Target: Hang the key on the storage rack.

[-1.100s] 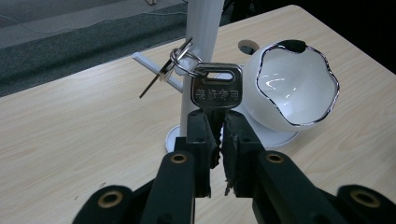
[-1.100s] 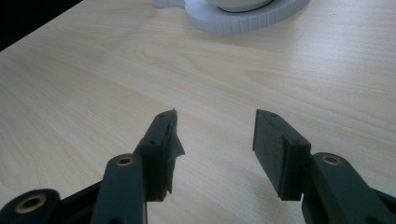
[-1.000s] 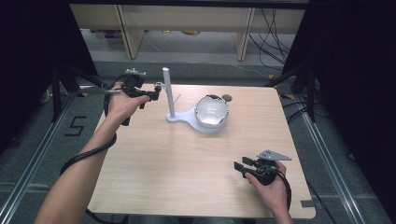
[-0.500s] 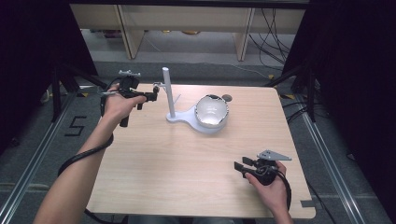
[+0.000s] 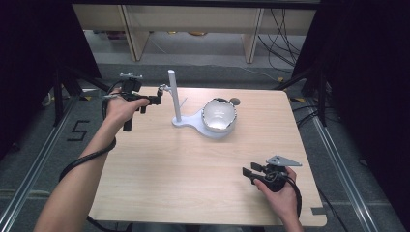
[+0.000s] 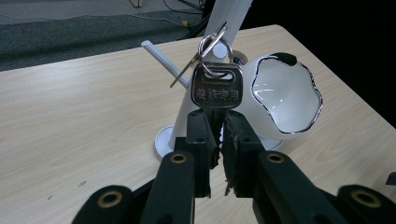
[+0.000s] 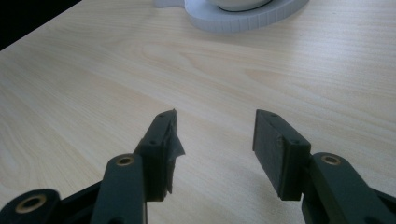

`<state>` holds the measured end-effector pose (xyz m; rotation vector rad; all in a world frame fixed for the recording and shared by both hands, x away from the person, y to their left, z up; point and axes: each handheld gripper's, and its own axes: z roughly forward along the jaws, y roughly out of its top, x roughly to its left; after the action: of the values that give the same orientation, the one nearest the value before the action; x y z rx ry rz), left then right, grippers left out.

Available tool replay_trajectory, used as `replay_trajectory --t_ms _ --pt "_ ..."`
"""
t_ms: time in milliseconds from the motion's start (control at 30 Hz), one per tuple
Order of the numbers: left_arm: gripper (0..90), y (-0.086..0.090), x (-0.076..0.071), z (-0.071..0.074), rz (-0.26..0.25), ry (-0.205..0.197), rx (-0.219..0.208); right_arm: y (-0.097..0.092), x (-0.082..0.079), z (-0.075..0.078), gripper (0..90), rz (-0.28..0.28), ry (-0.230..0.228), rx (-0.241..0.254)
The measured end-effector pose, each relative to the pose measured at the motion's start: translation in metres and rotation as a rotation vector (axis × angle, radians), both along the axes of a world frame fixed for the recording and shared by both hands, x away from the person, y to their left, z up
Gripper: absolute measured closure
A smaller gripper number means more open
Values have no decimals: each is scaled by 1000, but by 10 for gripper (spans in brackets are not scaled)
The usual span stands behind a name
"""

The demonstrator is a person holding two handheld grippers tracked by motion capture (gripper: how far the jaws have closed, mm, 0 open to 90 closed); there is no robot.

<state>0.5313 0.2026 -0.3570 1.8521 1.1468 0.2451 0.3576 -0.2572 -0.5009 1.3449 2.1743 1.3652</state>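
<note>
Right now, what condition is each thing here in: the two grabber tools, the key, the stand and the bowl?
Left gripper: shut on the key's blade, held up by the post.
Key: upright, clamped, its ring at the post.
Right gripper: open, holding nothing, low over the table.
White stand: upright on the table.
Bowl: tilted on the stand's base, looks empty.

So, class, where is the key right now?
The key is clamped in the left tool at the table's far left in the high view, its ring beside the white post, left of the bowl.
</note>
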Motion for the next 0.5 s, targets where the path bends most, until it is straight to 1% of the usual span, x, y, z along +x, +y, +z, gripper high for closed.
replay_trajectory --t_ms 133,233,267,300,333,367,433,467,500 --pt "810 -2 1 -1 16 -7 -14 0 0 0 508 1 0 0" --pt "810 -1 2 -2 10 -5 -1 0 0 0 508 0 1 1" --pt "810 -2 3 -3 17 -4 -14 -1 -1 2 508 4 7 -1" --pt "810 -2 3 -3 24 -8 -15 -1 -1 1 508 4 -2 -6" --pt "810 -2 4 -3 20 -4 -12 0 0 0 508 -8 -1 -6" --pt "810 -2 4 -3 18 -1 -16 -1 0 1 507 -4 7 -19" --pt "809 -2 4 -3 19 -3 -14 -1 0 1 508 -5 9 -17" --pt "809 -2 4 -3 17 -7 -2 -1 0 1 508 -5 8 -17" --pt "808 -2 3 -3 18 -7 1 -1 0 0 508 1 4 -16"
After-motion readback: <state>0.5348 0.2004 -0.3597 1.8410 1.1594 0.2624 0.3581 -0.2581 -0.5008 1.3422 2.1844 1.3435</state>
